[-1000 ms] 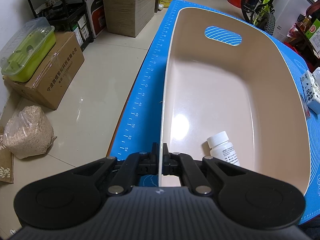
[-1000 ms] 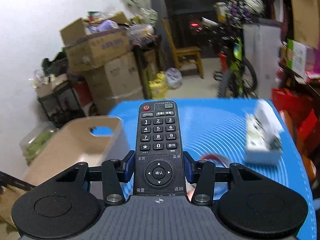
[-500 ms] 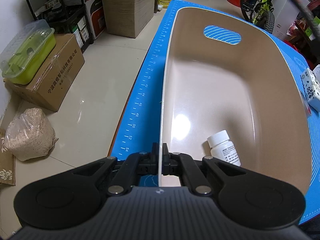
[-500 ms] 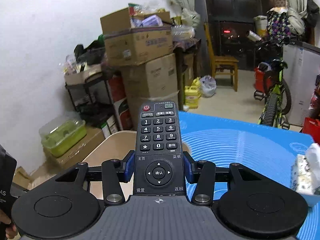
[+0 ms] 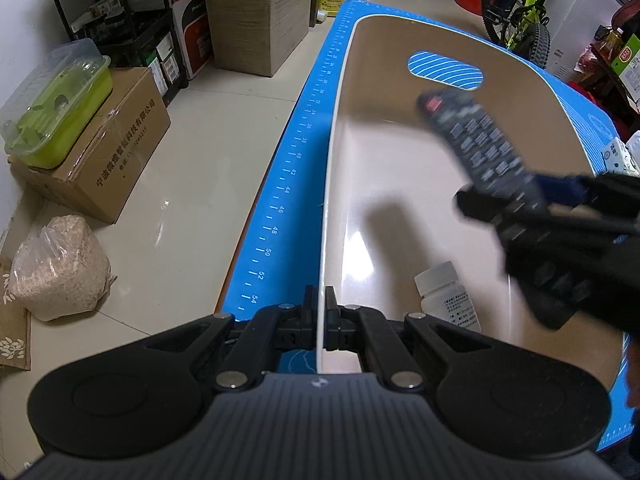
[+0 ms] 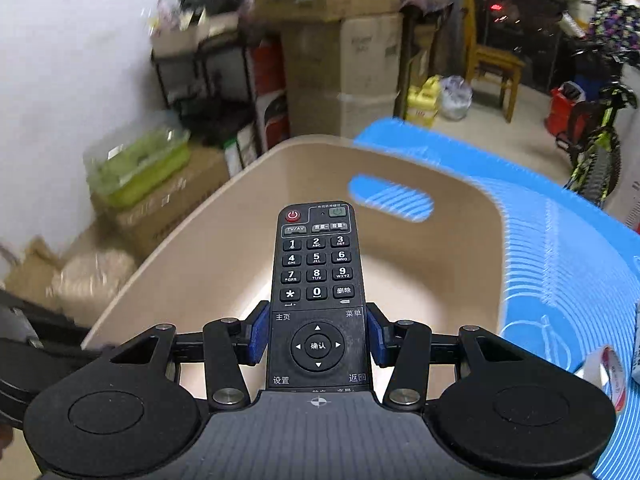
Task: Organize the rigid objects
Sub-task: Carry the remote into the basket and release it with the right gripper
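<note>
The long plastic remote control (image 6: 318, 292) is black with white numbers and one red button on top. The big plastic tub (image 5: 420, 184) is light tan with a white edge. The soft mat (image 6: 560, 248) is bright blue with thin white curvy lines. The small pill bottle (image 5: 446, 296) is white.

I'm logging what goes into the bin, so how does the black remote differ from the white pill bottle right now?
The black rectangular remote control is long, flat and dark; the small white plastic pill bottle is short, round and pale. The remote control is clamped in the right gripper above the beige plastic bin; the pill bottle already lies on the bin's floor, untouched. Both are rigid items within the bin's outline.
</note>
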`<state>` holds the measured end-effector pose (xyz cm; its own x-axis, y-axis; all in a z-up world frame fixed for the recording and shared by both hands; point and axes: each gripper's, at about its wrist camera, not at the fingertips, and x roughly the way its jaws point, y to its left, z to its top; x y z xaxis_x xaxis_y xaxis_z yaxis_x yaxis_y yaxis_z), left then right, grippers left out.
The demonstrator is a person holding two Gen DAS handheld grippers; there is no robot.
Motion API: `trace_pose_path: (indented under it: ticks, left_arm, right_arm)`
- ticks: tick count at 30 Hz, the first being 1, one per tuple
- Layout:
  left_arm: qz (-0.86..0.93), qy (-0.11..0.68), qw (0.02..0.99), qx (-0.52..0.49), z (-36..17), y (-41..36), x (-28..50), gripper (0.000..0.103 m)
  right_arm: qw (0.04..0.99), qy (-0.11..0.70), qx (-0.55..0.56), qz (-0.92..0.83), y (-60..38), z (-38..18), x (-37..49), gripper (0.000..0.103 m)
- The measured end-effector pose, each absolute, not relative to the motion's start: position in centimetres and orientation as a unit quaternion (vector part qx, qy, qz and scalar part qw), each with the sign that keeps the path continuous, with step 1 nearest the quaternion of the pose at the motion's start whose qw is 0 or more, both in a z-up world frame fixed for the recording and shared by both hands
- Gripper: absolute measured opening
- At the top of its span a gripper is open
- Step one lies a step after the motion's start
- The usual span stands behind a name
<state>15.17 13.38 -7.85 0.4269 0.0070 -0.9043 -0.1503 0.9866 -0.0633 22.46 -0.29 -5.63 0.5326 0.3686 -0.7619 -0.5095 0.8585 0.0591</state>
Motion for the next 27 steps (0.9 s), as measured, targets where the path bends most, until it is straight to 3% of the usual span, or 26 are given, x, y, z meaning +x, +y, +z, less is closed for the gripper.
trace_pose_path:
  ticks: [10,13,27]
  left_arm:
    - [0.045,0.533,0.842,-0.065,-7.8,13.3,15.1,0.003]
    - [0.046,0.533,0.842,-0.067,-7.9,13.3,15.1,0.003]
    - [0.042,0.535,0.842,-0.063,-7.9,13.2,15.1,0.003]
  right_arm:
    - [0.819,0.500,-0.131,0.248,2.4,-9.4,22.7,0.054]
    - [0.828,0.487,-0.127,0.248,2.0,-8.9,22.4,0.063]
    - [0.883,0.387,-0.078,0.254,-4.3,-2.3,20.1,0.078]
